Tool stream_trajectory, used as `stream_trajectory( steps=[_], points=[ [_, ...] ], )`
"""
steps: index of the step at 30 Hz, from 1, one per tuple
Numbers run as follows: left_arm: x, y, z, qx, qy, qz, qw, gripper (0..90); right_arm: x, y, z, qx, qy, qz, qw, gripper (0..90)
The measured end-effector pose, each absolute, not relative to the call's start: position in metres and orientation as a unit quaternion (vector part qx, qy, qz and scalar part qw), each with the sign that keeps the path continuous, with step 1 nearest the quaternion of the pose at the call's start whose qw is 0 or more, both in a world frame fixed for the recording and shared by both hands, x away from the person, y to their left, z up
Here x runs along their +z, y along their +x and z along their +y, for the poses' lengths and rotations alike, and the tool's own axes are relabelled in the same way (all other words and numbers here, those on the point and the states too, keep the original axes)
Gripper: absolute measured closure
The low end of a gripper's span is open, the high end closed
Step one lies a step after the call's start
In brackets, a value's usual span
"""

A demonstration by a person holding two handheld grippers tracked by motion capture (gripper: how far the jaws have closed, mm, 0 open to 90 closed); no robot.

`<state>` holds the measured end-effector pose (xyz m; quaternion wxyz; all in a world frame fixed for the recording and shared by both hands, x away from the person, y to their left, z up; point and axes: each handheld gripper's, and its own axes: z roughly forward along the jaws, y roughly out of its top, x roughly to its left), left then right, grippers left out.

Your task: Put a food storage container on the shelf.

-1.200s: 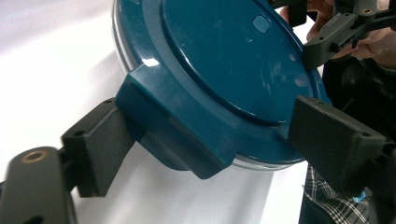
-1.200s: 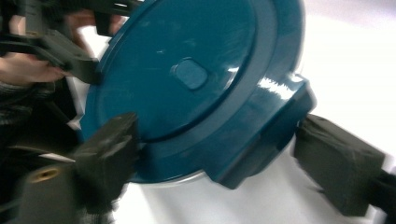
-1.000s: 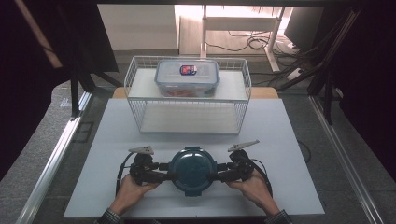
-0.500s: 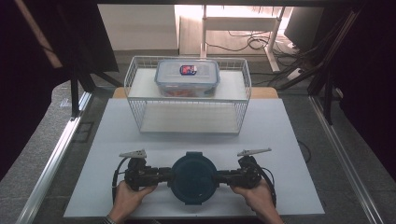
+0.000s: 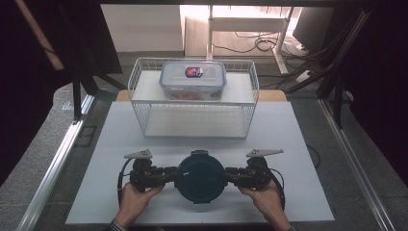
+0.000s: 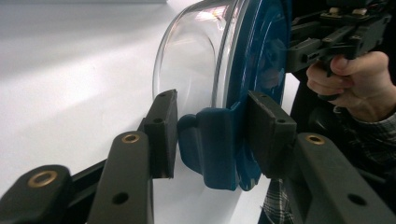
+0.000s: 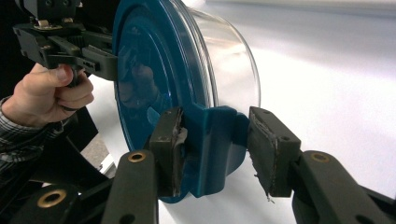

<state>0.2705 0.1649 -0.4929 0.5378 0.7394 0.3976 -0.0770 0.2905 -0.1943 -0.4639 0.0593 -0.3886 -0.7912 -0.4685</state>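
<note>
- Round glass container point(image 5: 199, 176) with blue lid point(image 6: 261, 60) sits near the front edge of the white counter point(image 5: 298, 144), about midway between its left and right edges, between the two tools.
- Left tool point(image 5: 174, 175) comes at it from the left; in the left gripper view its jaws straddle the blue lid latch point(image 6: 212, 140), one jaw on the lid-top side looks to touch the lid, the other on the glass side stands just off the latch with a slim gap.
- Right tool point(image 5: 226, 175) comes from the right, mirror pose; in the right gripper view one jaw touches the lid-top side by the other latch point(image 7: 219, 144), the far jaw on the glass side is apart from it with a clear gap.
- Both tools have just been narrowing, each with a latch between the jaws; now at a medium gap, not yet clamped on both sides as far as I can tell.
- Left hand point(image 5: 134, 202) and right hand point(image 5: 267, 202) grip the tool handles at the counter's front edge.
- Glass bowl part looks empty and clear in the gripper views.
- White wire basket point(image 5: 144, 115) stands at the counter's back edge, centred.
- Rectangular clear box point(image 5: 192, 79) with a red-blue label rests on the basket's upper level, well apart from the round container.
</note>
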Motion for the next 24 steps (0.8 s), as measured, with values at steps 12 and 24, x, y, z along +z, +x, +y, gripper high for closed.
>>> stream_trajectory(
  steps=[12,24],
  points=[
    [-0.461,0.283,0.174,-0.047,0.732,0.394,0.553,56.3,-0.438,0.305,-0.186,-0.487,-0.378,-0.786,0.042,56.2],
    [-0.404,0.312,0.181,-0.022,0.73,0.38,0.567,56.4,-0.388,0.33,-0.18,-0.511,-0.365,-0.778,0.021,56.2]
  ],
)
